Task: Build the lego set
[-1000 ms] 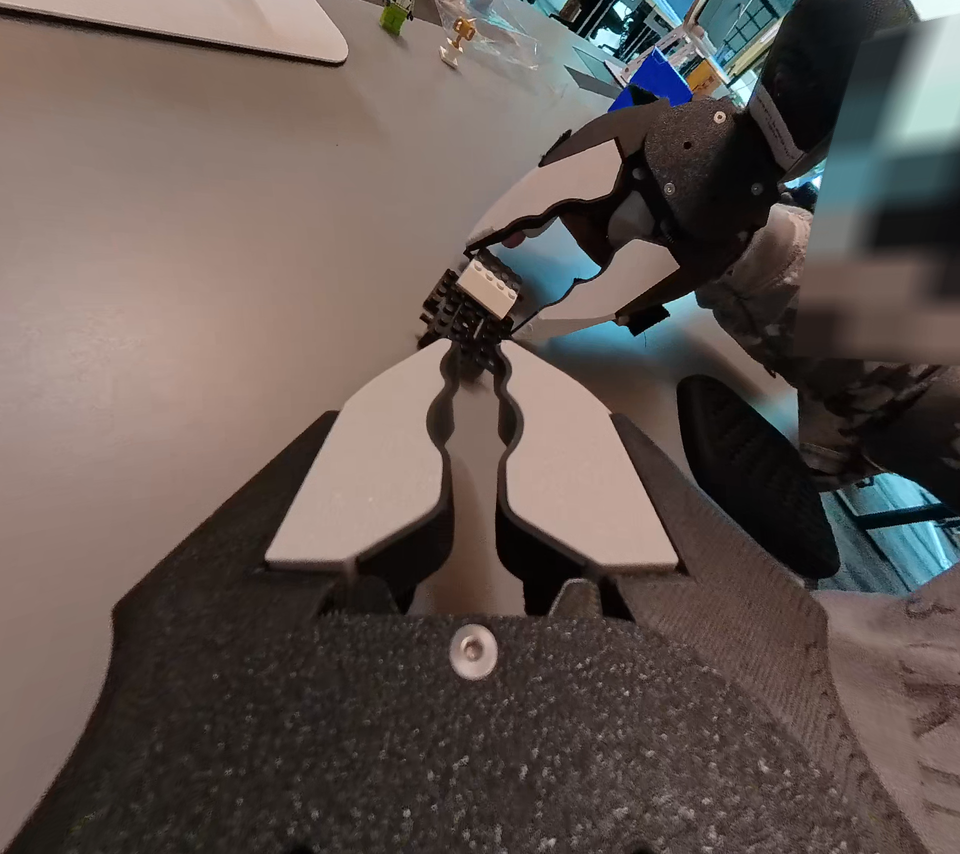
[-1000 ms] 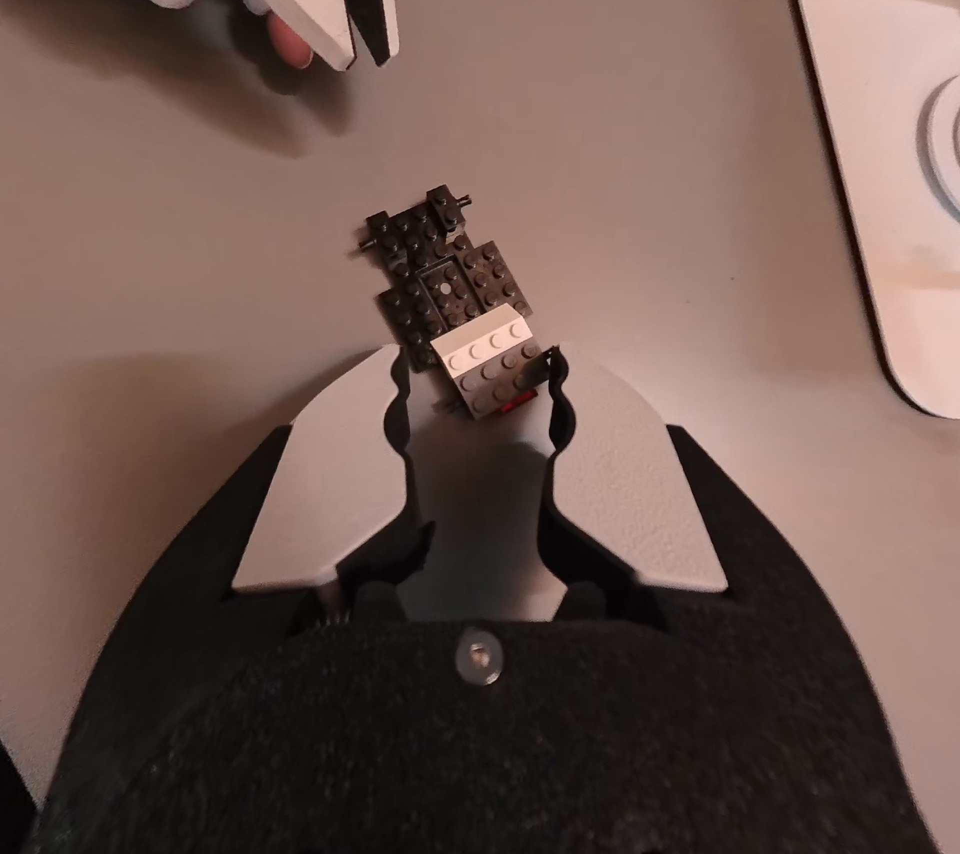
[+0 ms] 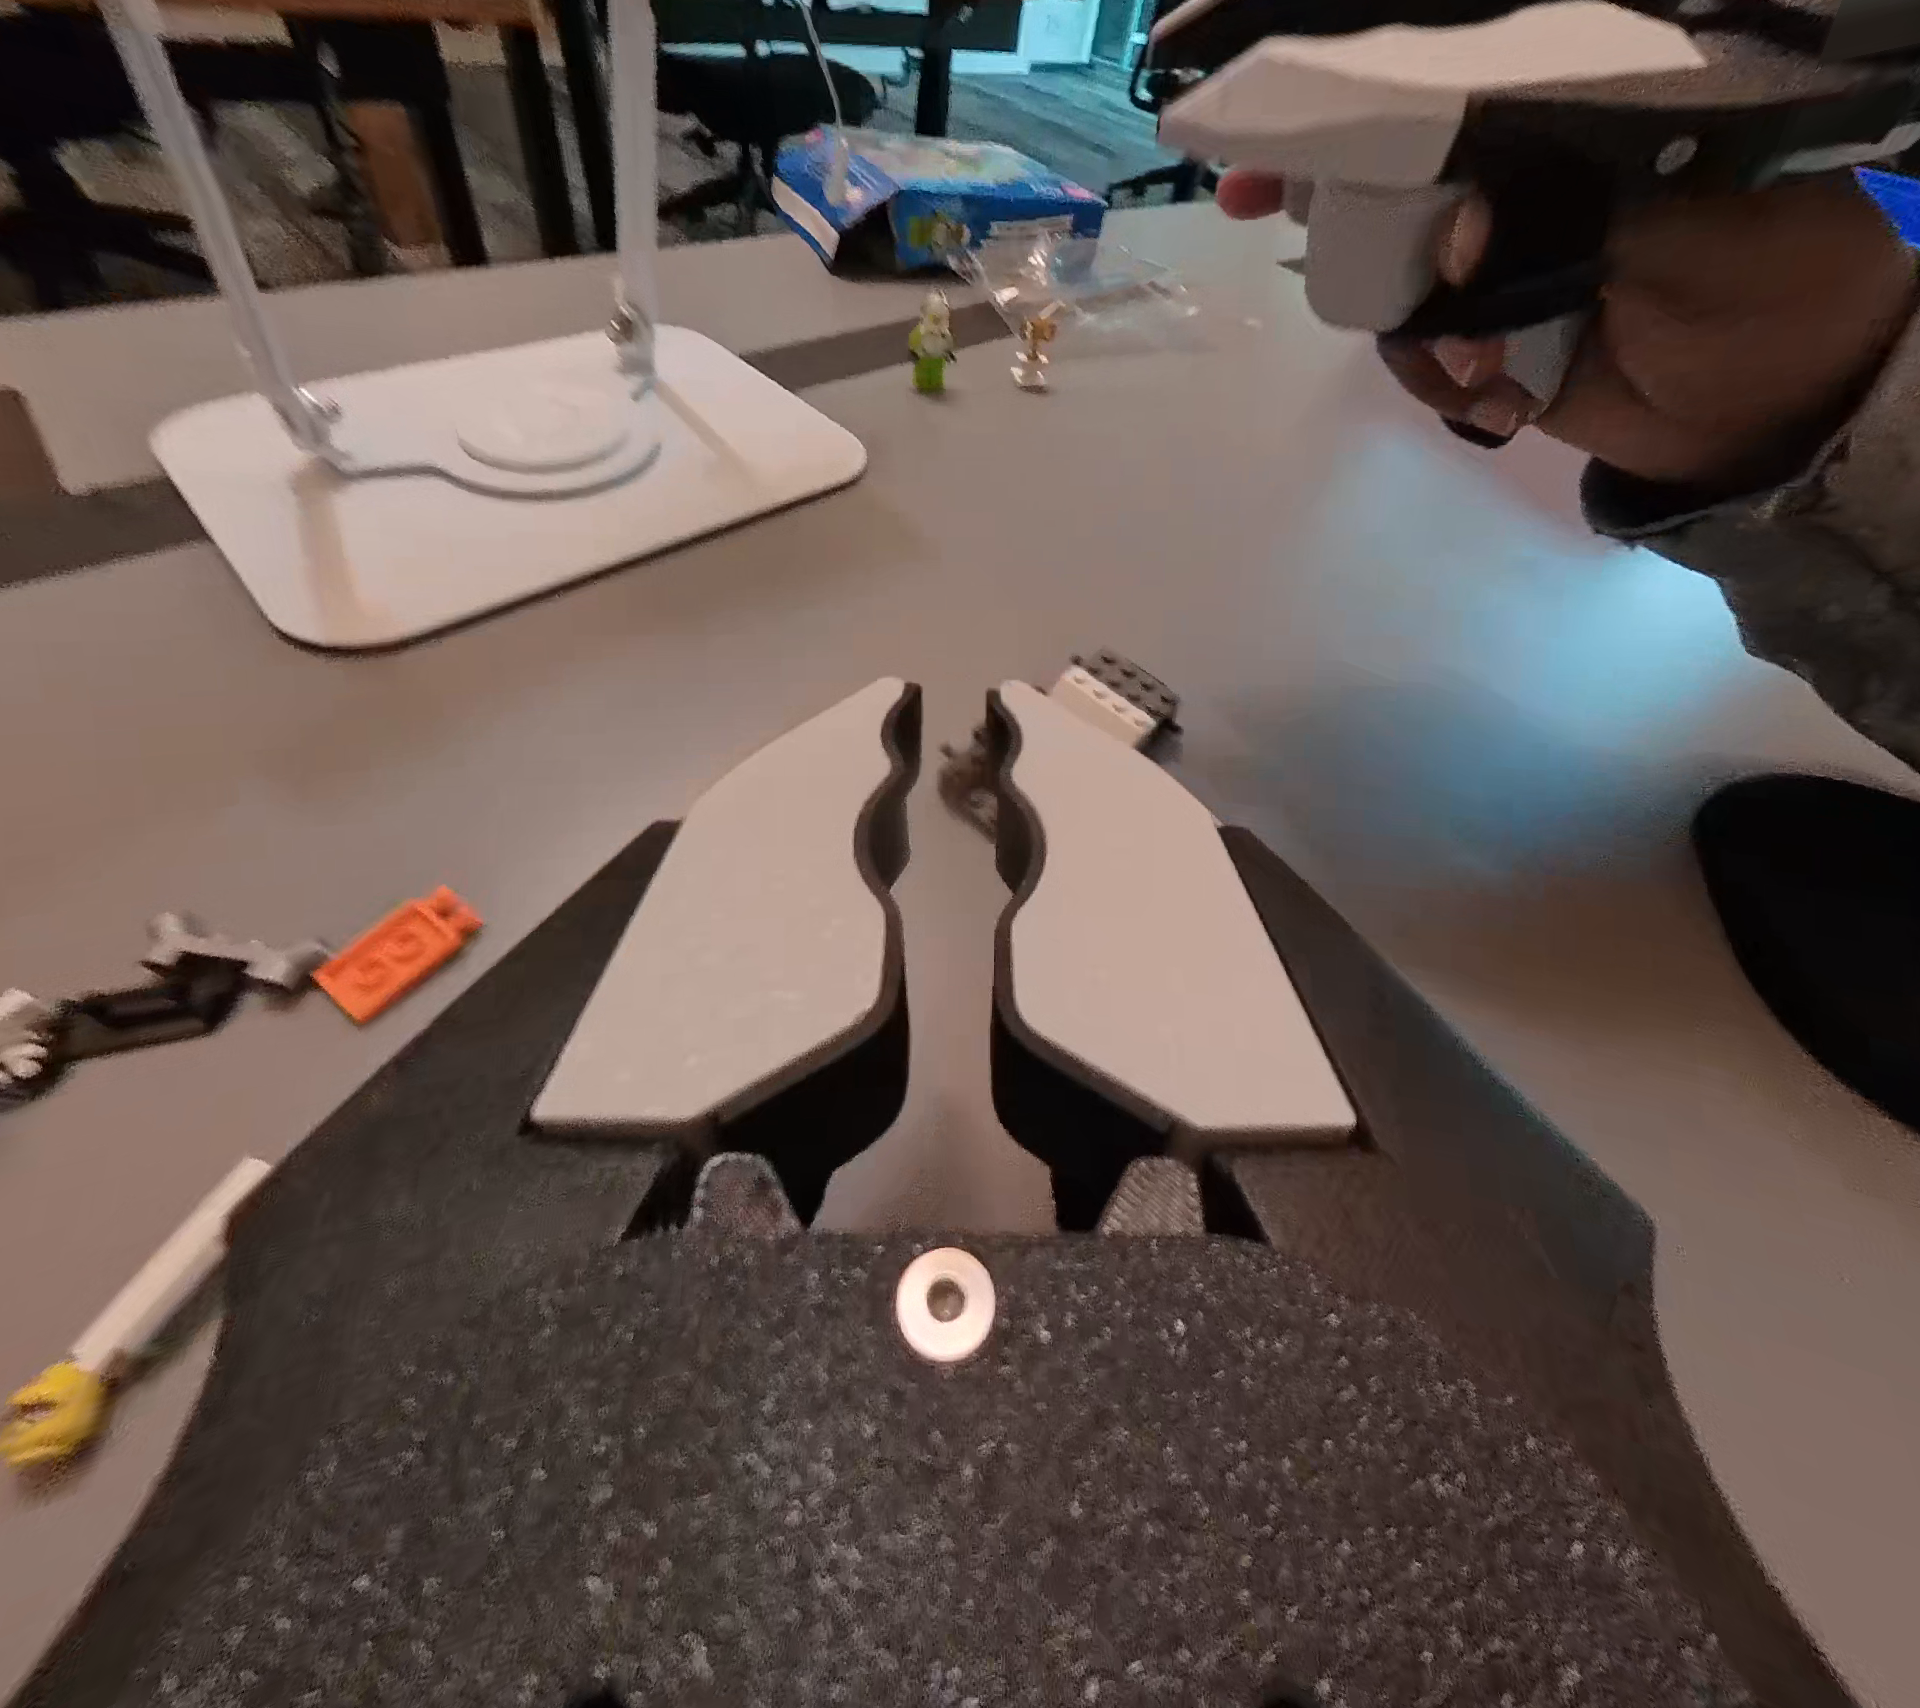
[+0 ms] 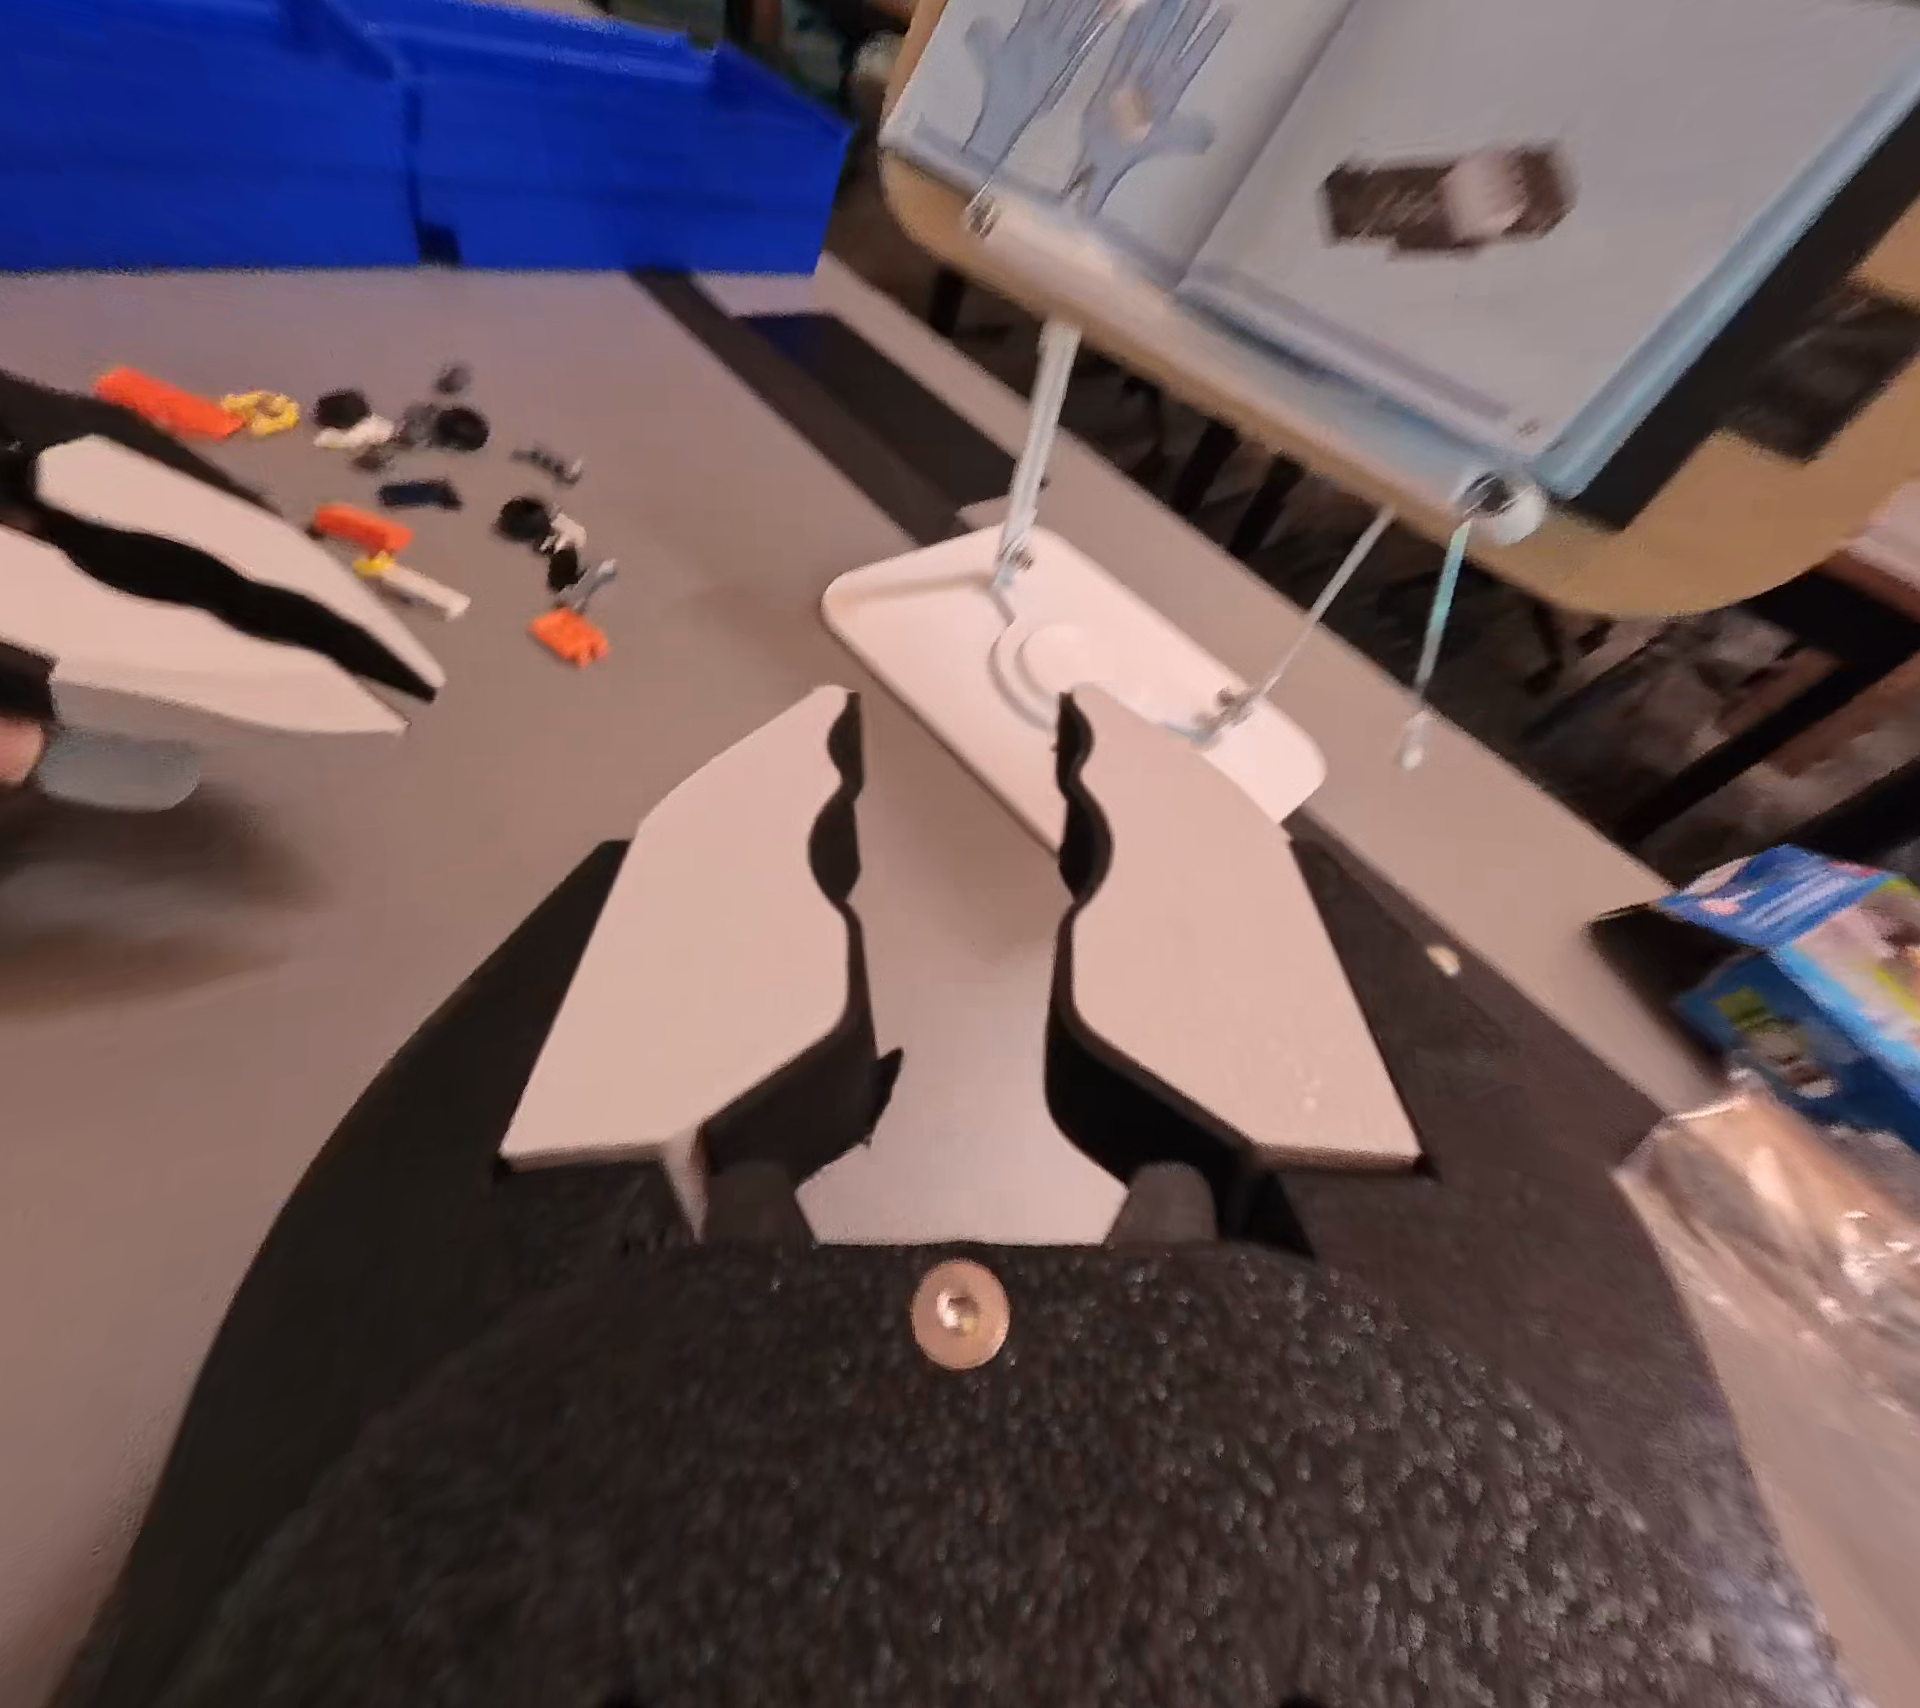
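Observation:
The lego assembly (image 3: pixel 1112 702), black plates with a white brick on top, lies on the grey table (image 3: pixel 1351 619) just beyond my left gripper's right fingertip, which hides part of it. My left gripper (image 3: pixel 951 702) is empty, its fingers a narrow gap apart; it also shows in the right wrist view (image 4: pixel 410 702). My right gripper (image 4: pixel 956 713) is open and empty, raised above the table and facing the instruction booklet (image 4: pixel 1351 204) on its stand. In the left wrist view the right gripper (image 3: pixel 1164 79) hangs at upper right. The assembly is out of the right wrist view.
Several loose lego pieces (image 4: pixel 447 495) lie at far left, with an orange piece (image 3: pixel 400 952) nearest. The stand's white base (image 3: pixel 499 495) sits mid-table. Behind are a minifigure (image 3: pixel 932 339), a gold piece (image 3: pixel 1034 349), a plastic bag (image 3: pixel 1091 287), the blue box (image 3: pixel 935 204) and blue bins (image 4: pixel 416 131).
Both grippers have drawn back from the assembly, which now lies free on the table. The right gripper has lifted and turned toward the booklet. The left has backed off and let go.

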Tool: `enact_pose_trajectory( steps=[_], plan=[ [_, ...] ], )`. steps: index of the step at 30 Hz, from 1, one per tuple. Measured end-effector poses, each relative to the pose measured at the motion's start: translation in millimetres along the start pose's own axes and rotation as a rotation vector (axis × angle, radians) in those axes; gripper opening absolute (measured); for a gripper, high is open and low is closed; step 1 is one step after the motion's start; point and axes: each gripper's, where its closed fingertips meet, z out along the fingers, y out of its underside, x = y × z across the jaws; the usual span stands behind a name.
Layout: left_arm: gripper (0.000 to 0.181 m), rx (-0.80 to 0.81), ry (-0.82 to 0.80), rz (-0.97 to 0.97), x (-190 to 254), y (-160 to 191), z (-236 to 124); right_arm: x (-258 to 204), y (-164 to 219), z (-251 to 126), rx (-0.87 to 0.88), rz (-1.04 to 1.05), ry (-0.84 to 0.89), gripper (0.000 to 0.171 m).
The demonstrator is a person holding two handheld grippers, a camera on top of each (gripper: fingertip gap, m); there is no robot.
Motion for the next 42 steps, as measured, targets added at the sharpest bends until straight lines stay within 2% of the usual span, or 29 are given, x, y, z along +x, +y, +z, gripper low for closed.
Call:
enact_pose_trajectory(
  steps=[2,3,7,10,14,17,19,23,32,42],
  plan=[
    [0.011,0.020,-0.036,0.030,-7.7,-11.5,3.8,19.3,-19.0,1.1,0.083,-0.030,0.090,0.008],
    [0.011,0.031,-0.050,0.042,-10.9,-17.0,5.8,28.5,-27.2,2.4,0.111,-0.060,0.130,0.000],
    [0.009,0.045,-0.091,0.093,-19.8,-31.4,12.7,63.4,-46.0,19.0,0.106,-0.274,0.226,0.000],
    [0.008,0.055,-0.107,0.126,-24.0,-42.6,17.6,88.5,-48.7,37.1,0.034,-0.483,0.233,0.018],
    [0.007,0.058,-0.108,0.128,-28.2,-49.5,30.8,110.9,-55.7,55.2,-0.024,-0.648,0.201,0.028],
    [0.006,0.036,-0.088,0.112,-28.2,-43.1,46.3,125.5,-67.3,71.5,-0.059,-0.588,0.203,0.047],
    [0.006,0.007,-0.074,0.111,-27.0,-34.2,57.0,131.1,-72.9,87.4,-0.072,-0.486,0.183,0.066],
    [0.006,-0.036,-0.053,0.124,-22.7,-17.0,63.1,142.4,-68.8,117.5,-0.128,-0.363,0.155,0.077],
    [0.005,-0.075,-0.009,0.110,-21.0,1.4,58.7,165.8,-52.6,138.6,-0.178,-0.345,0.164,0.067],
    [0.005,-0.092,0.011,0.116,-12.3,7.0,61.6,159.3,-47.6,142.9,-0.124,-0.407,0.220,0.033]
  ],
)
